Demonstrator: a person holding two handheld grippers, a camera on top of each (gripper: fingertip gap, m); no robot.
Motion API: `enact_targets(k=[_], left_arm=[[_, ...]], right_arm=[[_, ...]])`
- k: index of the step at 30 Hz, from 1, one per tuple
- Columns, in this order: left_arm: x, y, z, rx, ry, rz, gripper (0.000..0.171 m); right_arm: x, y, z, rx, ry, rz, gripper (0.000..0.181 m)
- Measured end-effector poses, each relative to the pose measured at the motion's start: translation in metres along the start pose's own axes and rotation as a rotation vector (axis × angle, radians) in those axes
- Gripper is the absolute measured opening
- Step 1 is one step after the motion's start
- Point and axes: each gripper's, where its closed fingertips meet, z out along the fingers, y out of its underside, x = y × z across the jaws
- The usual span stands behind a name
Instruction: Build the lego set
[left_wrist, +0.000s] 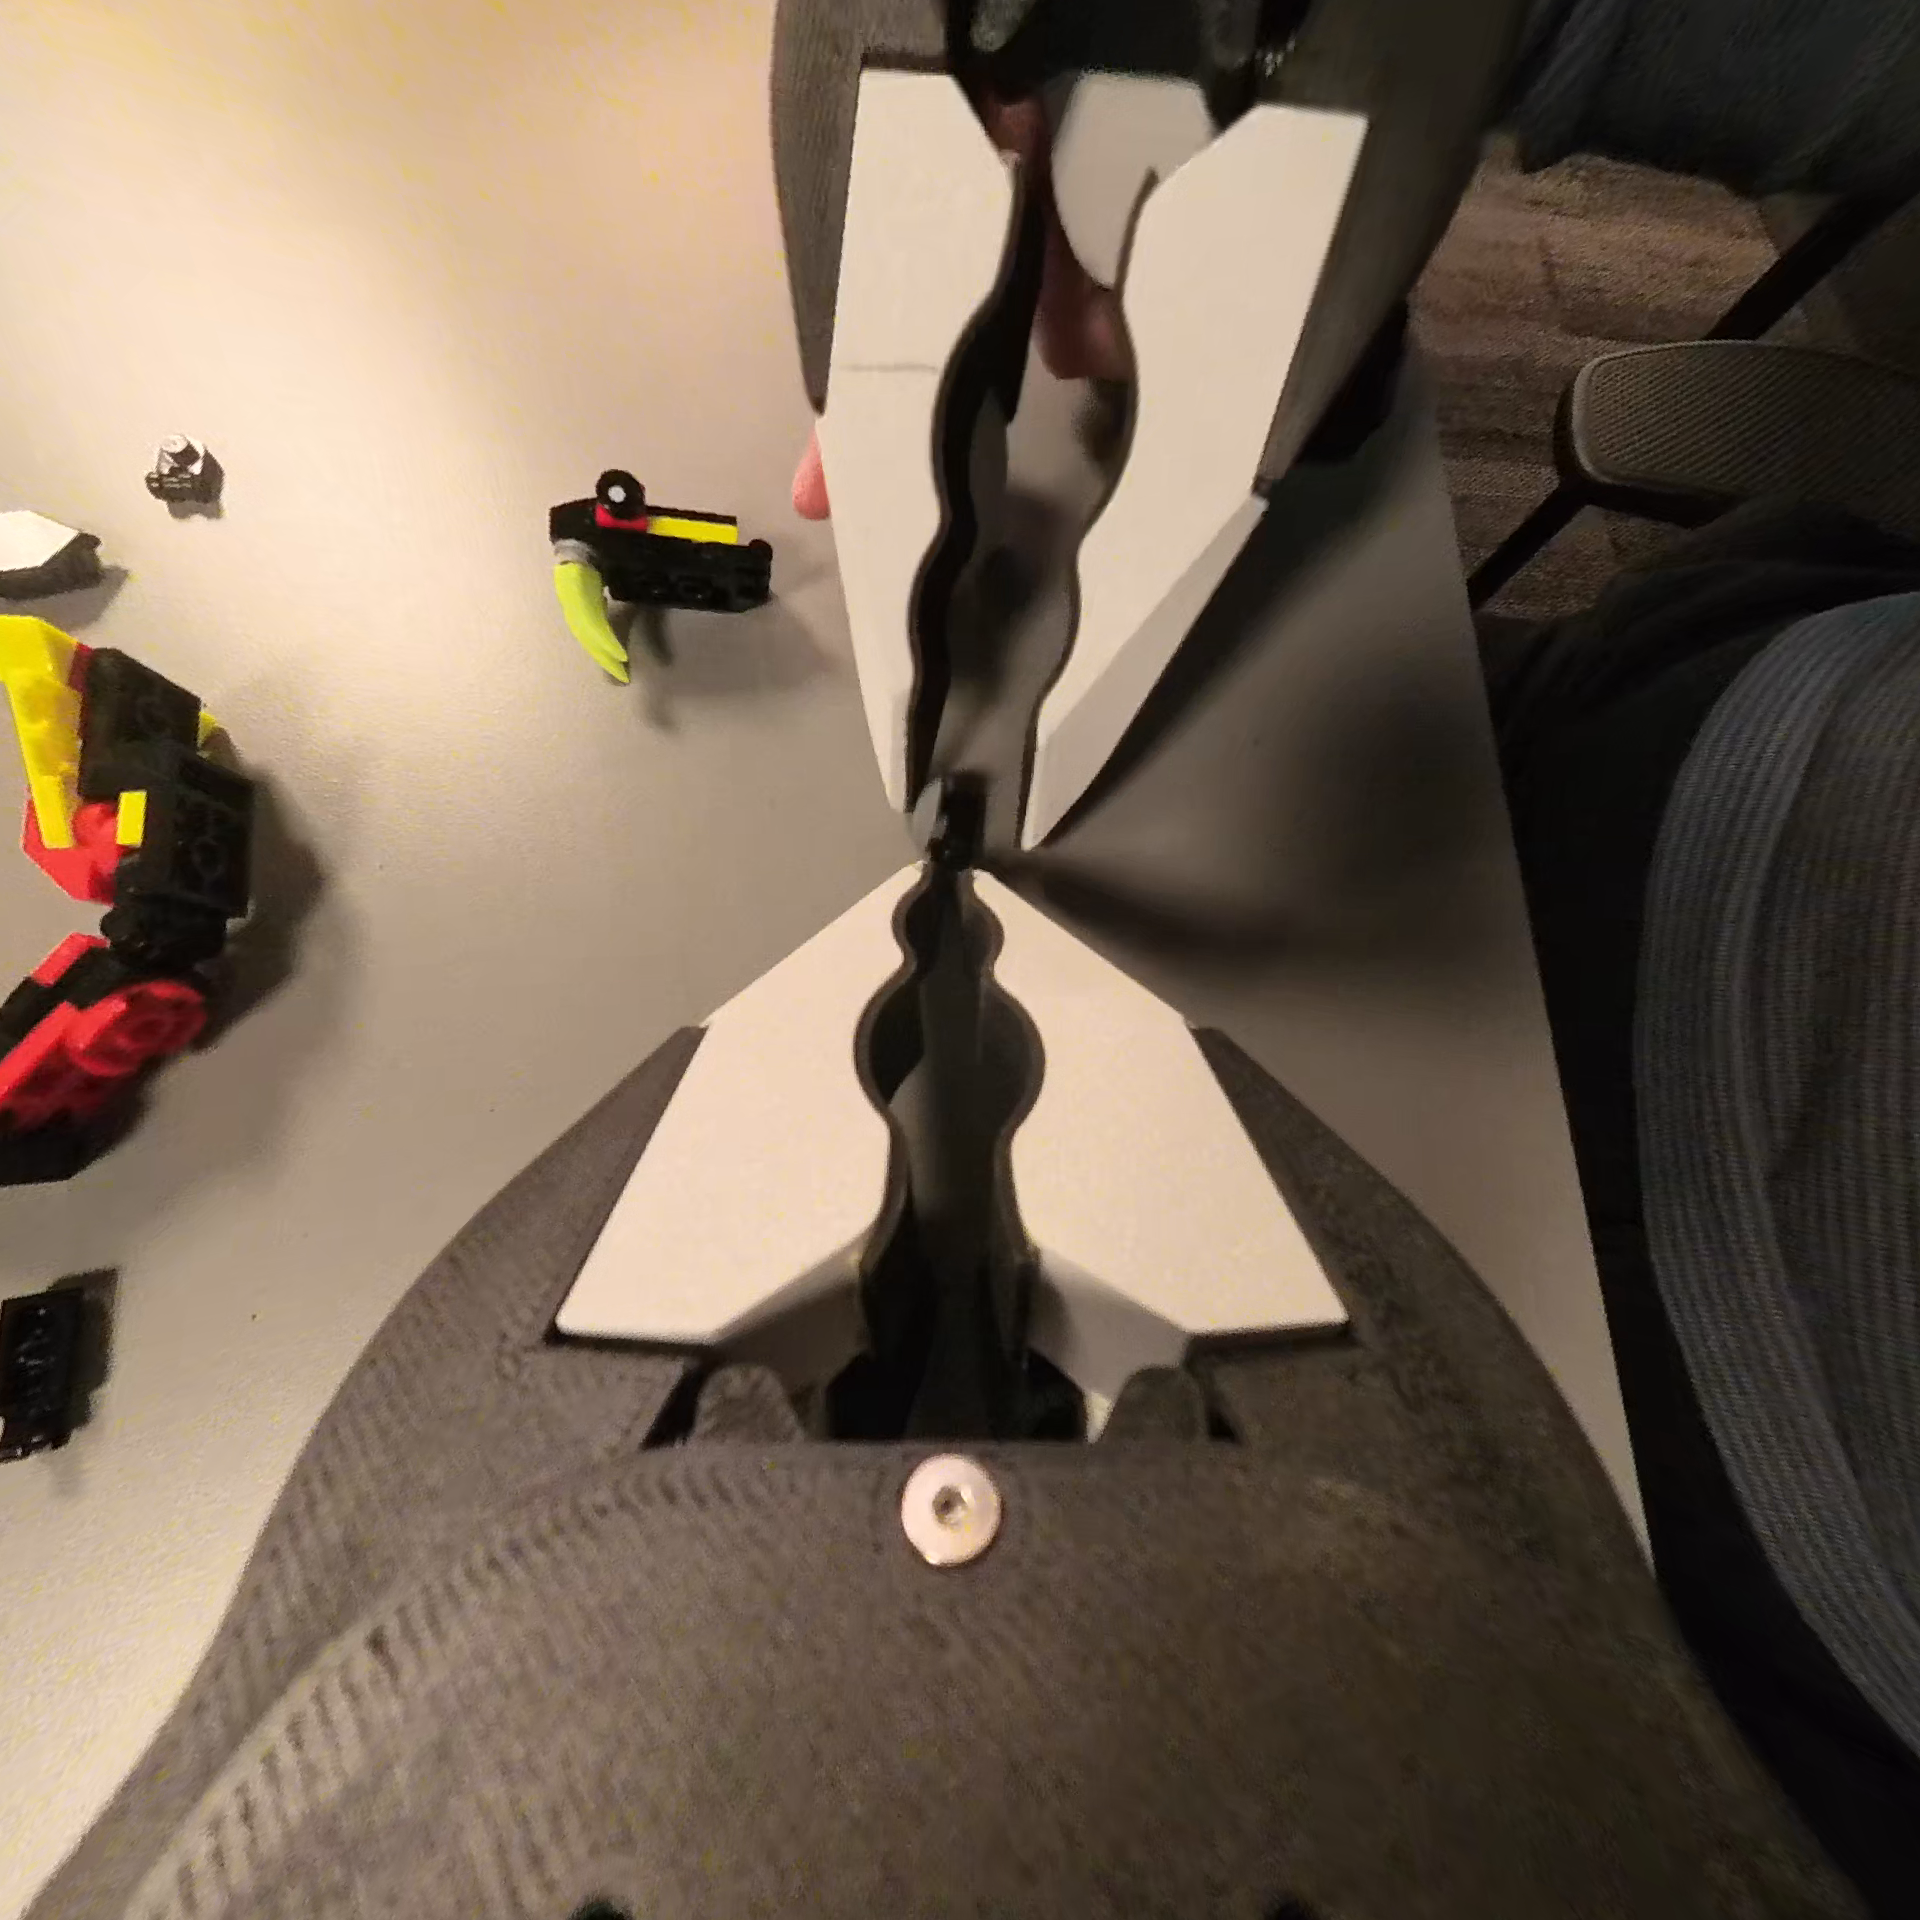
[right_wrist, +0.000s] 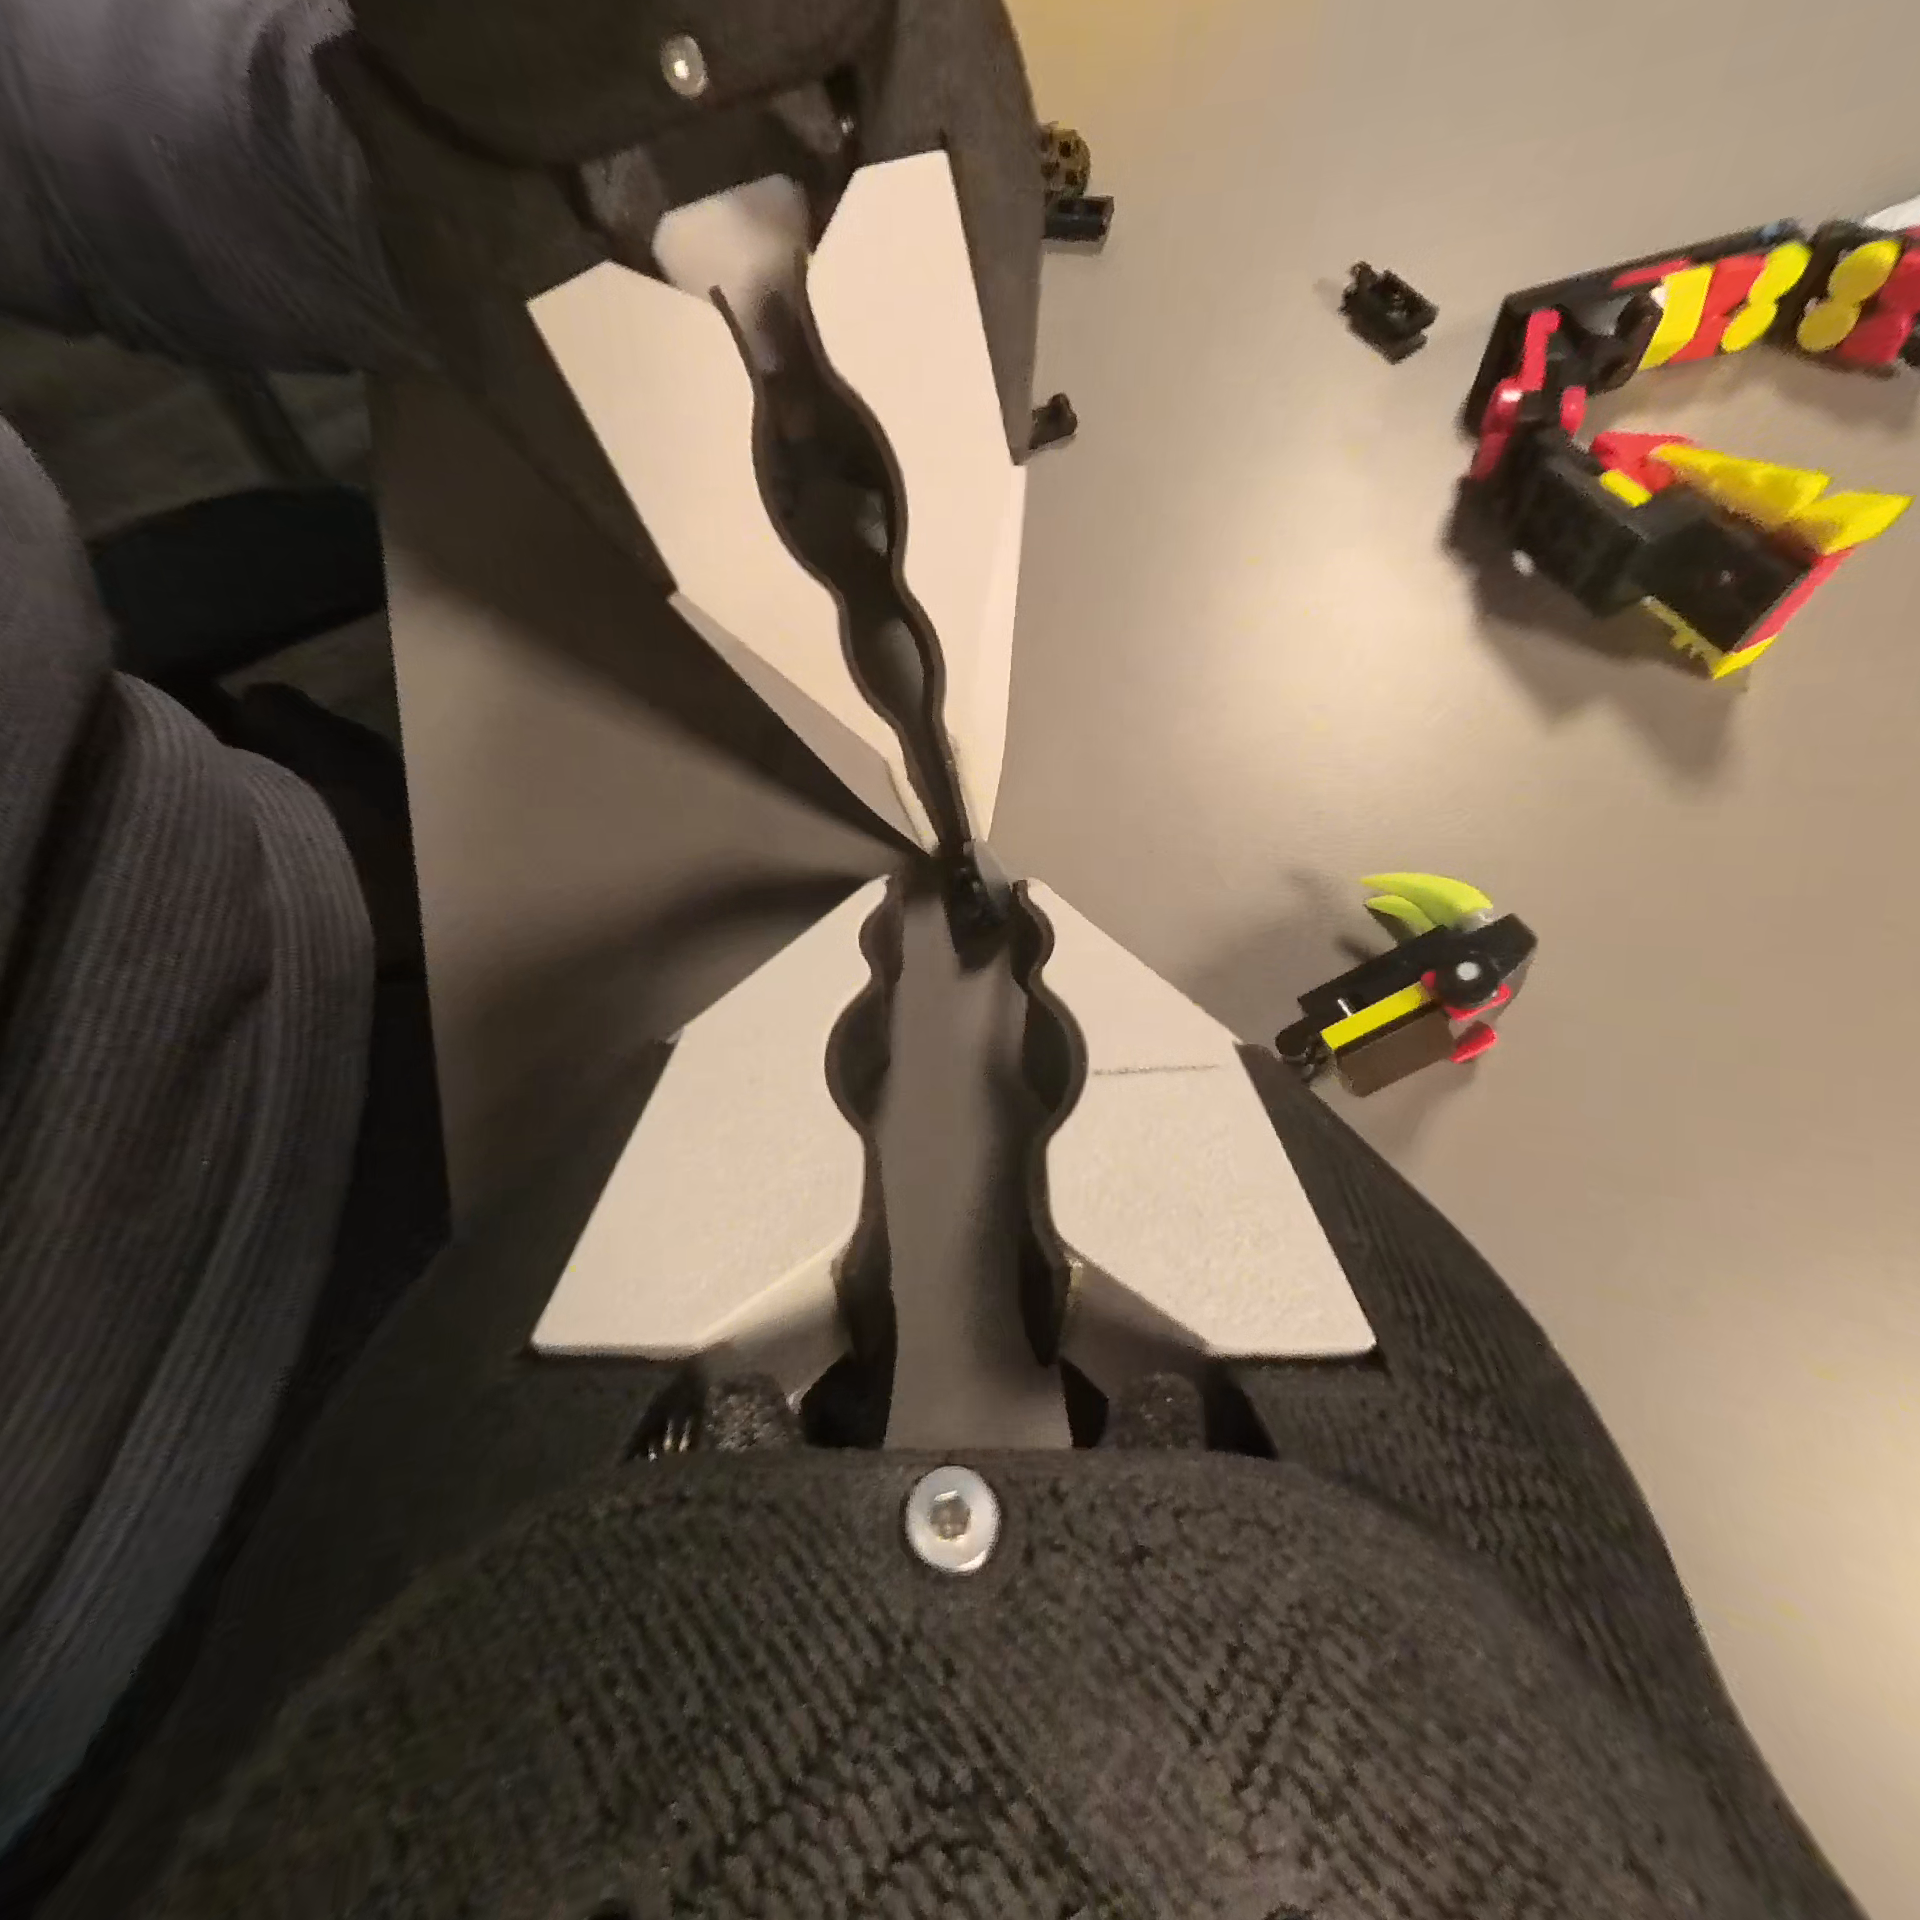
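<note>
- The left wrist view sits right behind its own left gripper (left_wrist: 951, 883), looking forward along the fingers and down onto the pale table (left_wrist: 468, 312), very close.
- The right wrist view is mounted likewise behind the right gripper (right_wrist: 961, 899), facing the opposite way; each camera sees the other gripper tip-to-tip at mid-frame.
- Both share the small black piece (left_wrist: 956, 821) between the tips, the clawed black-and-yellow assembly (left_wrist: 660, 566) (left side in one view, right in the other), and the long red, yellow and black build (right_wrist: 1683, 468).
- The table edge and a person's striped clothing (left_wrist: 1787, 1143) border both.
</note>
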Motion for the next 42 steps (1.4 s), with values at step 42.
enact_targets(k=[42], left_arm=[[-0.002,-0.002,-0.013,0.090,0.334,-0.627,0.000]], right_arm=[[0.011,-0.009,0.007,-0.370,0.462,-0.915,0.006]])
